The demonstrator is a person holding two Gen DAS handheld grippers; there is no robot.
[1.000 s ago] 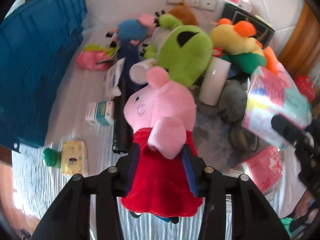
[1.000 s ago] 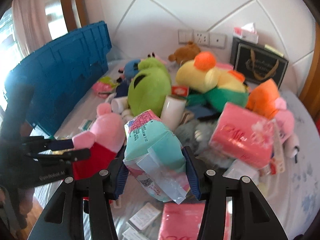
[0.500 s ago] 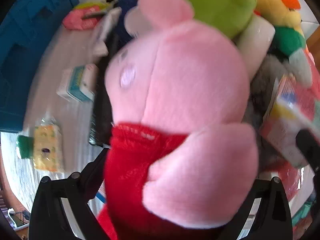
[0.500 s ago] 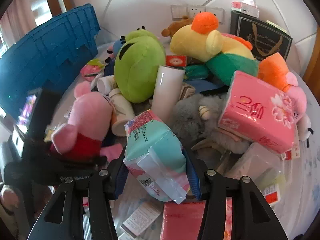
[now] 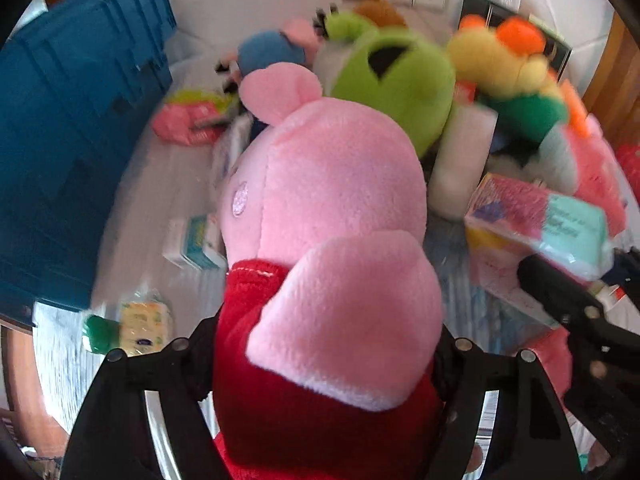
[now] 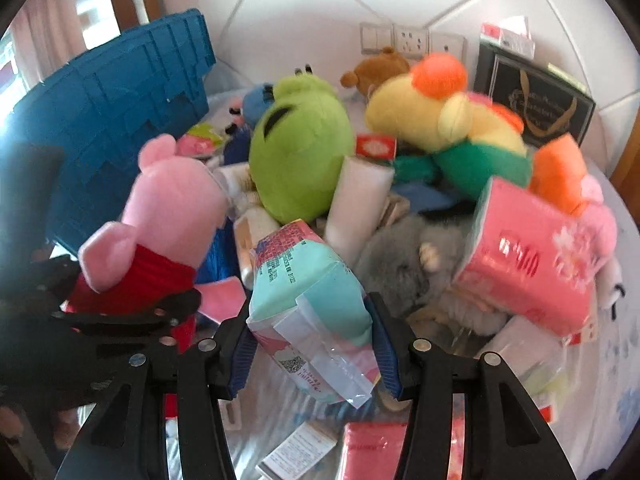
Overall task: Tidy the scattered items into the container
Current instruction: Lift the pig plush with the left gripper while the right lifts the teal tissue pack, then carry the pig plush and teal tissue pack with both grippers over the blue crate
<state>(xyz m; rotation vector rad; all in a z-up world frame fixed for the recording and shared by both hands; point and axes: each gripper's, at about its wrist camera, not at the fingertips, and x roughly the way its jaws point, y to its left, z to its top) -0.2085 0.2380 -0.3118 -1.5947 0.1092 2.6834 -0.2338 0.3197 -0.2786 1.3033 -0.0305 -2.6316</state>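
A pink pig plush (image 5: 332, 208) in a red dress fills the left wrist view. My left gripper (image 5: 326, 344) has its jaws closing on the red body, and the pads touch the dress on both sides. The right wrist view shows the pig (image 6: 176, 208) upright in that gripper (image 6: 132, 312) at the left. My right gripper (image 6: 312, 320) is shut on a teal and pink packet (image 6: 308, 280), held above the bed; the packet (image 5: 552, 216) also shows at the right of the left wrist view. The blue container (image 6: 120, 112) stands at the far left.
A heap lies ahead on the bed: a green plush (image 6: 300, 152), a yellow plush (image 6: 432, 116), a white roll (image 6: 360, 196), a pink tissue pack (image 6: 532, 264). A black box (image 6: 536, 108) leans on the wall. A small box (image 5: 192, 240) and a yellow packet (image 5: 144, 324) lie near the container.
My left gripper opened wide, slid forward around the pig, and its jaws have come in on the red body again. The right gripper keeps its packet and has sunk slightly.
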